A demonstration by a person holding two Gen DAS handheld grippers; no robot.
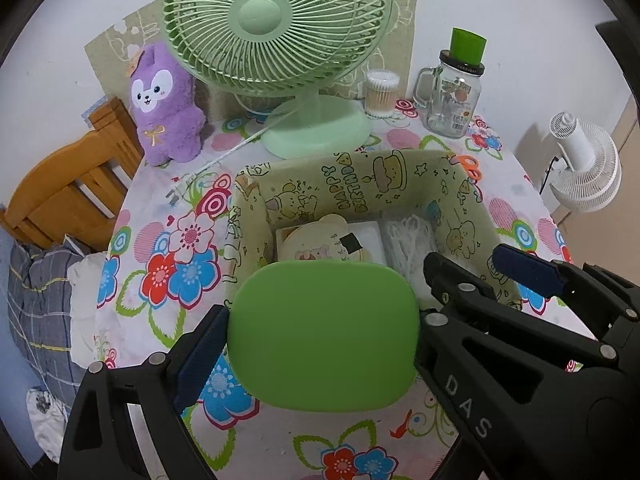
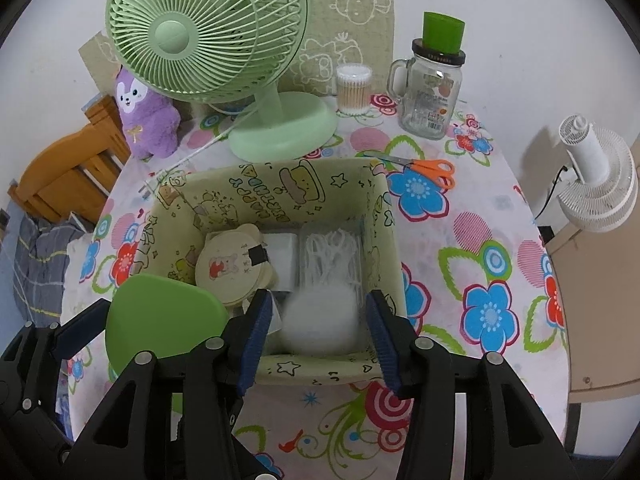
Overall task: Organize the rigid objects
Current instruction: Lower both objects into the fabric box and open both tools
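Observation:
My left gripper [image 1: 322, 336] is shut on a flat green rounded lid-like object [image 1: 324, 336] and holds it above the near edge of the pale yellow cartoon-print storage box [image 1: 360, 180]. The same green object [image 2: 160, 320] shows in the right wrist view at the box's [image 2: 280, 184] near left corner. My right gripper [image 2: 316, 332] is open over the box's near side, with a blurred white round object [image 2: 320, 320] between its fingers. Inside the box lie a bear-shaped beige tin [image 2: 232, 264], a white box [image 2: 284, 252] and a clear pack of white floss picks [image 2: 332, 256].
On the flowered tablecloth [image 2: 480, 240] stand a green desk fan [image 2: 208, 40], a purple plush [image 2: 144, 116], a cotton-swab jar [image 2: 352, 88] and a glass mug jar with a green cup on top [image 2: 432, 88]. Orange scissors [image 2: 428, 170] lie behind the box. A white fan [image 2: 596, 176] stands right.

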